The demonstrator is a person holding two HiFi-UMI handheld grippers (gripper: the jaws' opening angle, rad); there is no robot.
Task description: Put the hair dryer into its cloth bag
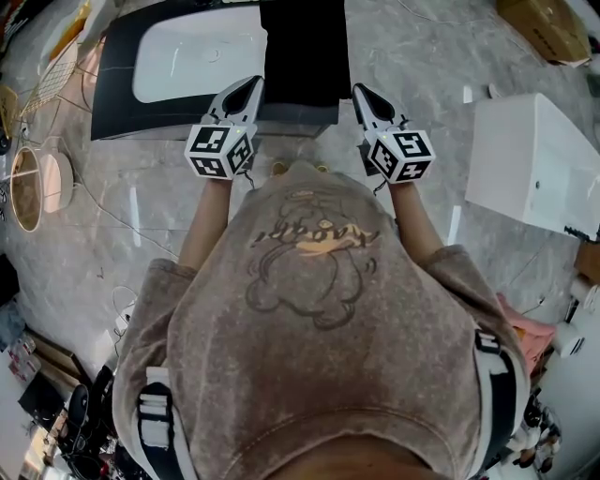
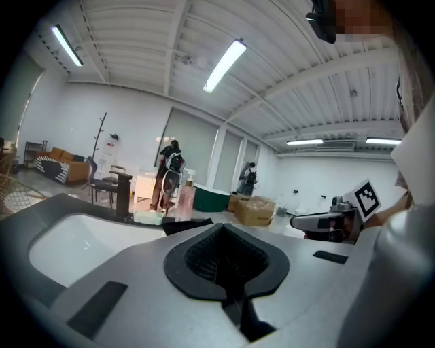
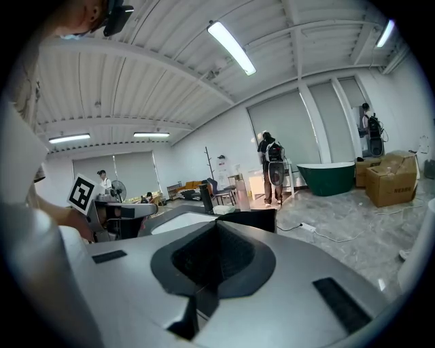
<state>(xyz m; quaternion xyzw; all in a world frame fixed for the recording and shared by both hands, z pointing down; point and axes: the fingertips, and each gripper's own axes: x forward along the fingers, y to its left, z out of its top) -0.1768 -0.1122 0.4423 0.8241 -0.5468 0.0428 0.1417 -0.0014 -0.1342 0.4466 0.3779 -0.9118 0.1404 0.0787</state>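
My left gripper (image 1: 246, 86) and right gripper (image 1: 361, 92) are held side by side in front of the person's chest, both pointing forward. In the left gripper view the left gripper (image 2: 222, 228) has its jaws pressed together with nothing between them. The right gripper (image 3: 216, 228) looks the same in its own view. Just beyond both tips lies a flat black thing (image 1: 302, 52), perhaps the cloth bag; it also shows as a black thing (image 3: 249, 219) past the right jaws. No hair dryer shows in any view.
The black thing rests on a white basin with a black rim (image 1: 183, 58). A white box (image 1: 534, 159) stands on the marble floor at right, a cardboard box (image 1: 548, 23) beyond it. Round frames (image 1: 28, 187) lie at left. People (image 2: 168, 173) stand far off by a green tub (image 3: 333, 178).
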